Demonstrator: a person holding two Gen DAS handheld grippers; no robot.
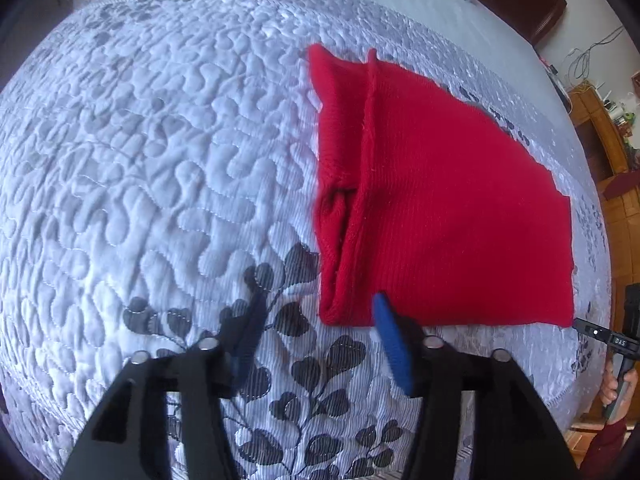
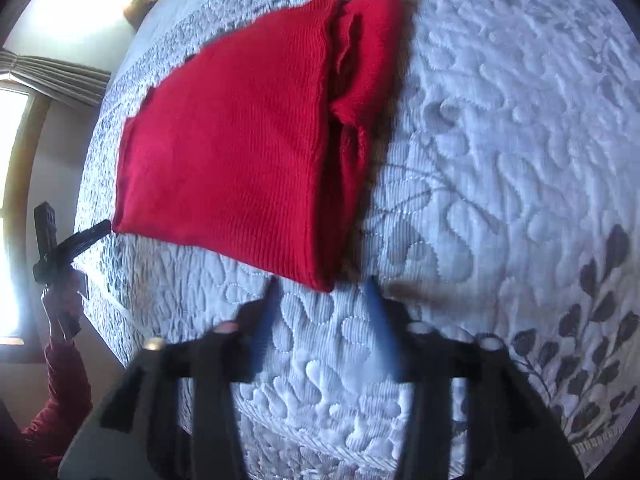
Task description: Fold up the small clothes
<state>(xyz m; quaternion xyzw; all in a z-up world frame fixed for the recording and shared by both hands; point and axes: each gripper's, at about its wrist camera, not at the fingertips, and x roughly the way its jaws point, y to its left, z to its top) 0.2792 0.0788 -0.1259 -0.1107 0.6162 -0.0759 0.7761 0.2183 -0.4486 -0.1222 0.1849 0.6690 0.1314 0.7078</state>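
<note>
The red knit garment (image 1: 440, 200) already lies folded into a flat, roughly square stack on the quilted bedspread (image 1: 160, 160), so what remains is probably one more fold or none, though blur hides its layers. The left gripper (image 1: 316, 344) and right gripper (image 2: 320, 320) both stand open and empty at its near corners. The garment sits at one o'clock in the left view and eleven o'clock in the right, with bare quilt all round.

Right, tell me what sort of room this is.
Most likely a bedroom at home. The red knit garment lies on a quilted bedspread with a leaf print, which looks like a bed. There is a curtained window to one side and wooden furniture beyond the bed.
</note>
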